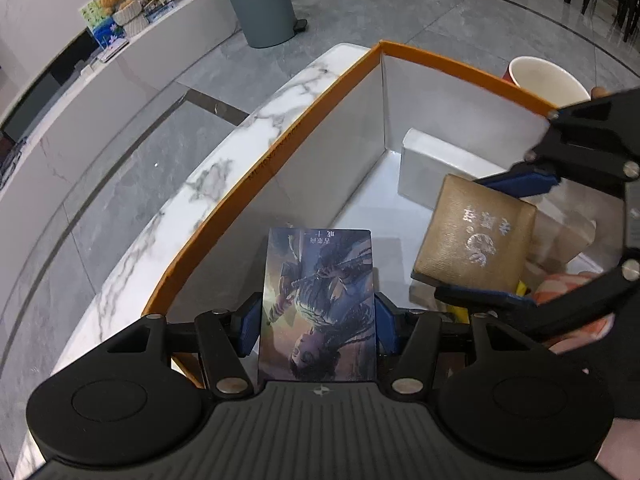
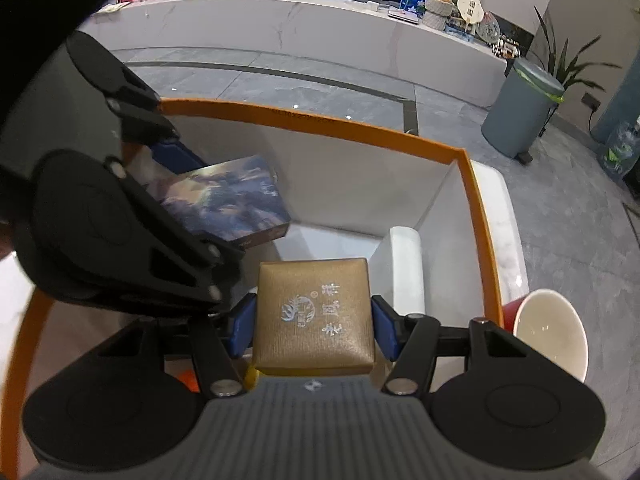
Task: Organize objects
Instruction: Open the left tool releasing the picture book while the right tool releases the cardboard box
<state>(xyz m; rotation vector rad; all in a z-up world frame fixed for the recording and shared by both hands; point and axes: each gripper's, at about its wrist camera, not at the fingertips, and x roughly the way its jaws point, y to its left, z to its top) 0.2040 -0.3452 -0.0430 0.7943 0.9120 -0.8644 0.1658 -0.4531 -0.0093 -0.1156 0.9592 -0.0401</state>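
My left gripper (image 1: 318, 322) is shut on a picture-printed card box (image 1: 318, 304), which hangs over the open orange-rimmed box (image 1: 280, 156). My right gripper (image 2: 314, 326) is shut on a gold square case (image 2: 314, 318) with silver characters on its lid. Both point down into the orange box (image 2: 478, 208). In the left wrist view the gold case (image 1: 474, 236) and the right gripper (image 1: 492, 240) stand at the right. In the right wrist view the card box (image 2: 228, 200) and the left gripper (image 2: 176, 196) are at the left. A white block (image 1: 444, 164) lies in the box's far corner.
A red paper cup (image 2: 550, 332) with a white inside stands just outside the orange box on the marble table (image 1: 224, 176). Something orange and yellow (image 1: 568, 292) lies in the box under the right gripper. A grey bin (image 1: 260, 4) stands on the floor beyond.
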